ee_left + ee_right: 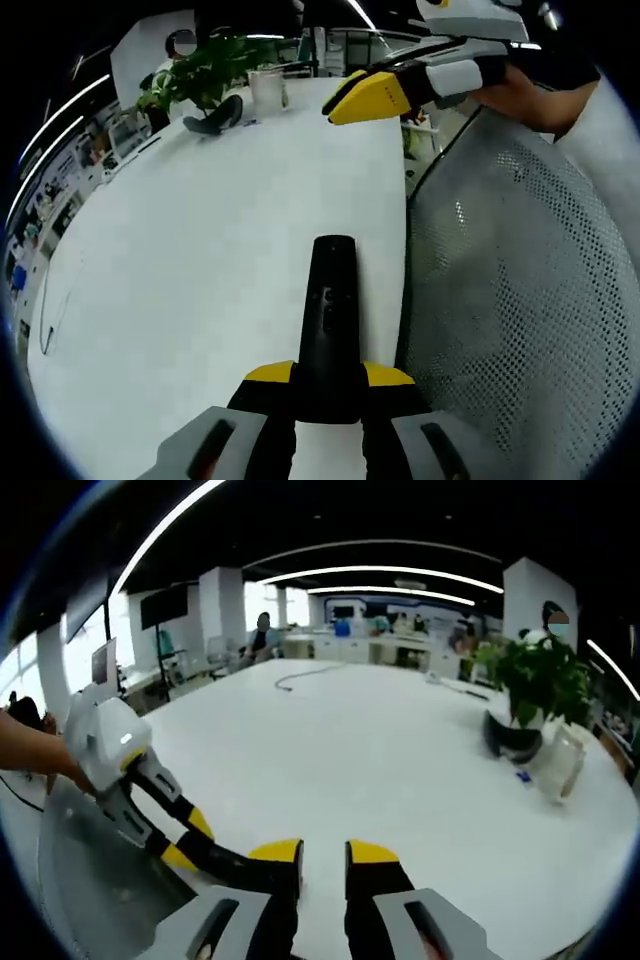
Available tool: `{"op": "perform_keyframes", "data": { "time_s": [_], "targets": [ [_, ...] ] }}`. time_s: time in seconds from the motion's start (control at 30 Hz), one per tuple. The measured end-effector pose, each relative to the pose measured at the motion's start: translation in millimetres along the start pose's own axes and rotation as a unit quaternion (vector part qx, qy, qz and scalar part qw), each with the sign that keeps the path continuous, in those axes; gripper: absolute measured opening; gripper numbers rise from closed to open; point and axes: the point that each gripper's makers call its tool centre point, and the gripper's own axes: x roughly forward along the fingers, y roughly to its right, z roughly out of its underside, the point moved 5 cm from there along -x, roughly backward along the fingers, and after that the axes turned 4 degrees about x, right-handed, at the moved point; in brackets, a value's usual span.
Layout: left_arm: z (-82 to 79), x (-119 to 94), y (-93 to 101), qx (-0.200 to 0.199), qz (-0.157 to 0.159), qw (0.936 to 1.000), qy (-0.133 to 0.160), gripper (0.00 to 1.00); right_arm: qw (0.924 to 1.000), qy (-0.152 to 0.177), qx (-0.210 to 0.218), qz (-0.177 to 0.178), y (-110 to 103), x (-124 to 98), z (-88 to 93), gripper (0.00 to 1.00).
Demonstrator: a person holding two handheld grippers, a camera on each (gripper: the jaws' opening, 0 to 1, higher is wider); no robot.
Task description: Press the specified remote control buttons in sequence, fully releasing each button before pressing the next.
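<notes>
Left gripper view: left hand-held gripper (pixel 328 392), yellow-tipped jaws clamped on the near end of a black remote control (pixel 331 322); the remote extends forward above the white counter (pixel 200 300) near its right edge, its lower end hidden between the jaws, its buttons dark and hard to make out. Right hand-held gripper (pixel 368 97) enters at upper right, held by a person's hand (pixel 520 92) cut off by the frame; its yellow tips appear to lie close together, state not certain there. Perforated grey chair back (pixel 520 300) beside the counter edge. Far end of counter: potted plant (pixel 205 70), a white pot (pixel 268 88), a dark curved item (pixel 215 115) too small to identify. Right gripper view: right hand-held gripper (pixel 323 865), jaws apart with a narrow gap, holding nothing, above the counter (pixel 350 750). Left hand-held gripper (pixel 215 852) comes in from the left, its tips blurred against the right one's jaw; remote not distinguishable there. Plant (pixel 535 685) and a clear container (pixel 558 765) at right. Cable (pixel 300 677) far off; background people indistinct.
</notes>
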Motion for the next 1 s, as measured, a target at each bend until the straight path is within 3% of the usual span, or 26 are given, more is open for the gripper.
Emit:
{"op": "perform_keyframes", "data": {
  "time_s": [0.17,0.23,0.3,0.43,0.57,0.67,0.73,0.77,0.83,0.87,0.97,1.0],
  "targets": [
    [-1.8,3,6.0,-0.015,-0.001,0.9998,0.009,0.22,0.9995,-0.030,0.004,-0.007,-2,2,6.0,0.00],
    [-2.2,5,8.3,-0.024,0.003,0.9996,0.015,0.22,0.9990,-0.044,0.007,-0.008,-1,3,8.8,0.00],
    [-0.1,10,11.2,-0.027,0.005,0.9995,0.015,0.22,0.9951,-0.070,0.055,-0.044,-6,5,13.1,0.00],
    [2.4,14,16.2,-0.026,0.002,0.9995,0.016,0.22,0.9755,-0.153,0.121,-0.102,-11,12,24.7,0.00],
    [4.6,18,16.2,-0.034,-0.006,0.9991,0.023,0.22,0.9692,-0.170,0.133,-0.118,-16,27,19.9,0.00],
    [3.7,19,15.7,-0.044,-0.004,0.9986,0.031,0.23,0.9647,-0.197,0.149,-0.090,-14,40,20.8,0.00],
    [4.7,19,16.1,-0.044,-0.010,0.9980,0.045,0.23,0.9529,-0.233,0.177,-0.082,-12,47,27.2,0.00],
    [4.9,19,16.7,-0.038,-0.014,0.9980,0.048,0.23,0.9411,-0.253,0.205,-0.089,-14,48,30.8,0.00],
    [2.8,21,17.5,0.012,-0.022,0.9984,0.051,0.23,0.9294,-0.264,0.236,-0.103,-14,51,36.4,0.00],
    [2.6,22,18.1,-0.023,-0.017,0.9984,0.049,0.23,0.9268,-0.265,0.246,-0.101,-12,52,39.1,0.00],
    [2.7,21,18.7,-0.020,-0.019,0.9983,0.052,0.23,0.9293,-0.261,0.249,-0.078,-2,50,49.9,0.00],
    [3.2,22,19.1,-0.019,-0.019,0.9981,0.055,0.23,0.9254,-0.263,0.264,-0.068,1,48,51.0,0.00]
  ]
}}
